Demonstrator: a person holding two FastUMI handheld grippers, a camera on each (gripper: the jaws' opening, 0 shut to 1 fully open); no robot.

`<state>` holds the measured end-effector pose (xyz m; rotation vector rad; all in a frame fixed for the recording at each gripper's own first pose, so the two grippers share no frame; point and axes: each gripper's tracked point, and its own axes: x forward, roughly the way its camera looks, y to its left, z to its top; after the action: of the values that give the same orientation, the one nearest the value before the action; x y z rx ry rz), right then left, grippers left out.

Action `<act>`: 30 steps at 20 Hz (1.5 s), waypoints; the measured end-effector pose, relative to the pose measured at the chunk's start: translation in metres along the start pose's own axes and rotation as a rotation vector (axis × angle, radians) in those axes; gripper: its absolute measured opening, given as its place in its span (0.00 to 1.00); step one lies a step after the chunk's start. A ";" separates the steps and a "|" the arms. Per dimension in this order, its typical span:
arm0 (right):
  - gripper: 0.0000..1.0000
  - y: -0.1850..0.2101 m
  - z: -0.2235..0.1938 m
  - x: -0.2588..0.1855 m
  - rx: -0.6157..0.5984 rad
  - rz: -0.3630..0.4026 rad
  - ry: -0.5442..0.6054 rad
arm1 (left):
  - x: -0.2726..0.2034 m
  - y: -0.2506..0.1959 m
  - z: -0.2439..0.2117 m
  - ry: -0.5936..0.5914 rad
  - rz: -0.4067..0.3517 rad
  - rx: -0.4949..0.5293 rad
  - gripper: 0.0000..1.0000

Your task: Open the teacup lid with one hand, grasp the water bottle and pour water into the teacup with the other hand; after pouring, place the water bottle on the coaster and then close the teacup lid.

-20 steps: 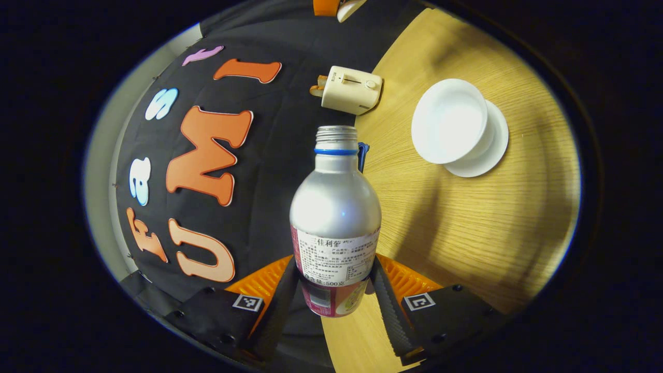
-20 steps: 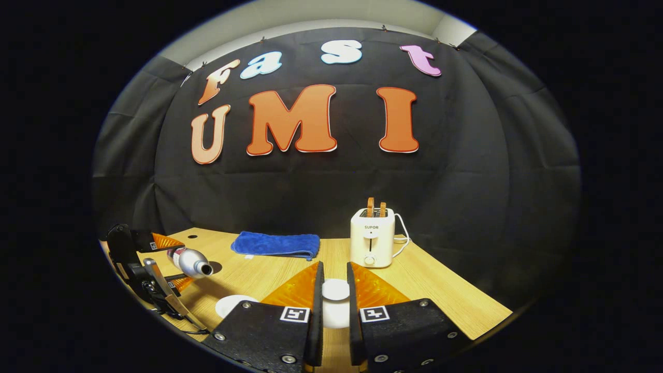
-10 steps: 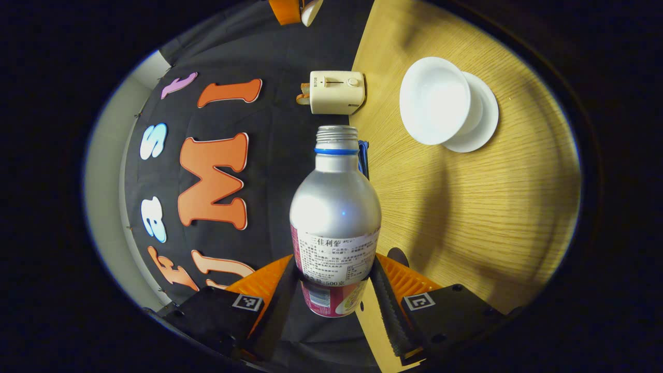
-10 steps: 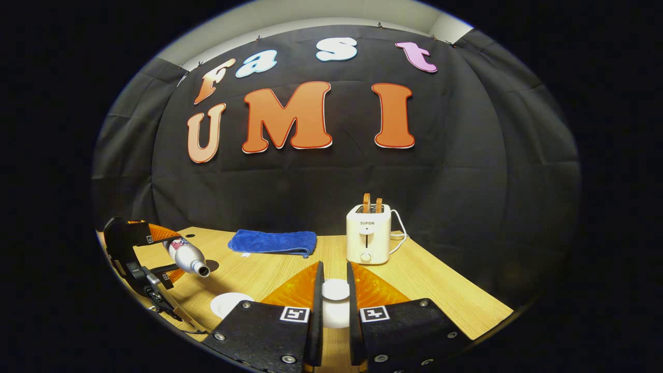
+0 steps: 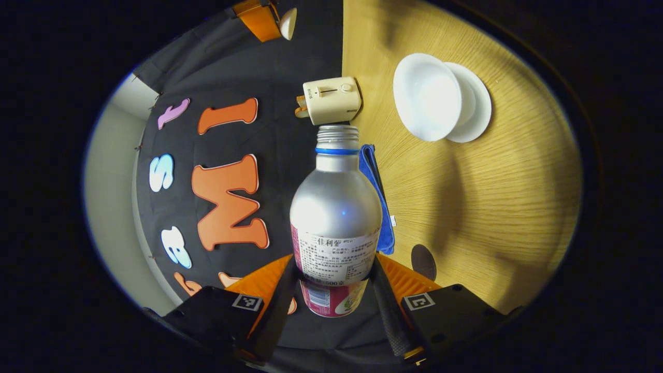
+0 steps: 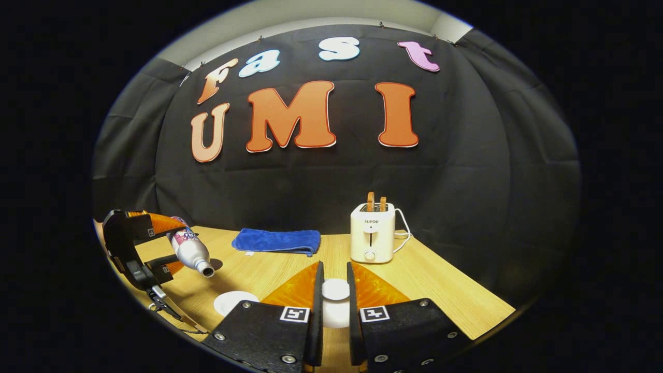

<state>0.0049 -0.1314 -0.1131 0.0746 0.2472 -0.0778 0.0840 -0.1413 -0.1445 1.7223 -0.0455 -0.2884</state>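
Water bottle (image 5: 335,207) uncapped, clamped in left gripper (image 5: 334,290), tilted mouth-down; open teacup (image 5: 427,97) at 1 o'clock. Right gripper (image 6: 334,295) pinches teacup lid (image 6: 335,289), held above table (image 6: 440,290).

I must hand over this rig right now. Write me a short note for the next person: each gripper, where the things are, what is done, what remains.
Left gripper: shut on the water bottle, uncapped, tilted with its mouth down toward the teacup.
Right gripper: shut on the teacup lid, held above the table.
Teacup: open, on its saucer. Whether it holds water, I cannot tell.
Coaster: dark disc on the table near the blue cloth, nothing on it.
Done: lid off, bottle grasped.
Left: pour, set the bottle on the coaster, close the teacup.
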 end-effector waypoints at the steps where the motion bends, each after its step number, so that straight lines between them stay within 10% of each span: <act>1: 0.21 0.001 -0.001 0.000 -0.003 0.003 0.003 | 0.001 0.001 0.000 -0.003 0.002 0.010 0.84; 30: 0.21 -0.001 -0.003 -0.002 -0.016 0.013 -0.002 | 0.010 0.025 0.015 -0.071 0.046 0.156 0.84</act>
<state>0.0017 -0.1316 -0.1157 0.0604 0.2451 -0.0626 0.0939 -0.1619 -0.1244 1.8628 -0.1626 -0.3187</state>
